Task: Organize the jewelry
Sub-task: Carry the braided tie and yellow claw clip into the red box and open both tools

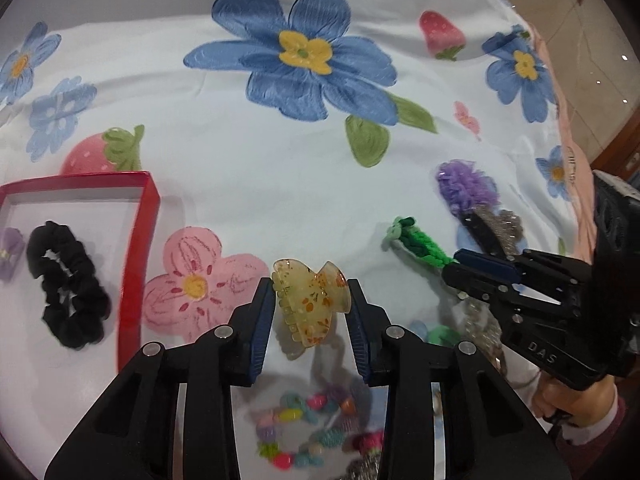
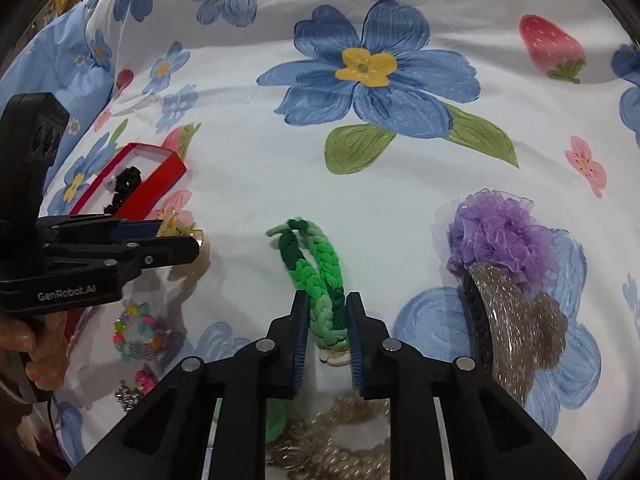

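A translucent yellow hair claw with orange flecks (image 1: 308,304) sits between the blue pads of my left gripper (image 1: 310,294), which is shut on it just above the flowered sheet. The right wrist view shows this claw (image 2: 176,225) at the tip of the left gripper (image 2: 192,240). My right gripper (image 2: 328,312) is shut on a green braided hair band (image 2: 316,276) that trails away across the sheet. The band (image 1: 416,246) and the right gripper (image 1: 456,266) also show in the left wrist view. A red box (image 1: 138,240) at left holds a black scrunchie (image 1: 66,284) and a small purple bow (image 1: 10,252).
A purple tulle scrunchie (image 2: 500,236) and a glittery silver hairpiece (image 2: 516,320) lie right of the band. A colourful bead bracelet (image 2: 138,332) and a gold chain (image 2: 340,440) lie near the grippers. A hand (image 2: 44,360) holds the left gripper. The sheet's edge is at far right (image 1: 560,128).
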`<move>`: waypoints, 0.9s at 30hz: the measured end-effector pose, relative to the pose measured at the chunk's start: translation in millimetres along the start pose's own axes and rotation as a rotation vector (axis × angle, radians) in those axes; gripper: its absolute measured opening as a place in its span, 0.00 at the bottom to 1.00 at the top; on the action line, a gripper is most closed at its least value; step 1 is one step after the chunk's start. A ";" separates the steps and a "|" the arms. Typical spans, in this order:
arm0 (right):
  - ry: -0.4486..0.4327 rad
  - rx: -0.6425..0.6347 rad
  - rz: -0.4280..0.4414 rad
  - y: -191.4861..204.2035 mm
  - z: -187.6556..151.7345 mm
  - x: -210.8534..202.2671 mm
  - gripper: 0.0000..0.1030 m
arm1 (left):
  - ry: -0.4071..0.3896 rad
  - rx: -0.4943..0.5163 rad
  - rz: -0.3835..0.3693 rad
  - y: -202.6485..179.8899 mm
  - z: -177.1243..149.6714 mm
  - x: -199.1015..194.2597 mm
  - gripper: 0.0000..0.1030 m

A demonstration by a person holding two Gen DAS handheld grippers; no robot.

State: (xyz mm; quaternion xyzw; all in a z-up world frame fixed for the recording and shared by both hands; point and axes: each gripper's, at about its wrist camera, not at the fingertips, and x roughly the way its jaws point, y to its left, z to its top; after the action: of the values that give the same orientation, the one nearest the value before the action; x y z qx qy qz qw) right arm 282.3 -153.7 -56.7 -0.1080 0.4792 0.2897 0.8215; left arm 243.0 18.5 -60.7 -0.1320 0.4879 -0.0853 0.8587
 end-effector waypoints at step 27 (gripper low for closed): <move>-0.105 0.094 0.187 96.6 -19.4 -38.6 0.17 | -0.091 -0.046 0.005 56.1 -61.9 -103.0 0.32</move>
State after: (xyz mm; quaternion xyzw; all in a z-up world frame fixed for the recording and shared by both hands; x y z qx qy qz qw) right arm 197.8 -98.7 -24.3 -0.0090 0.4566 0.3478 0.8188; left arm 138.2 91.3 -24.4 -0.1543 0.4504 -0.0657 0.8769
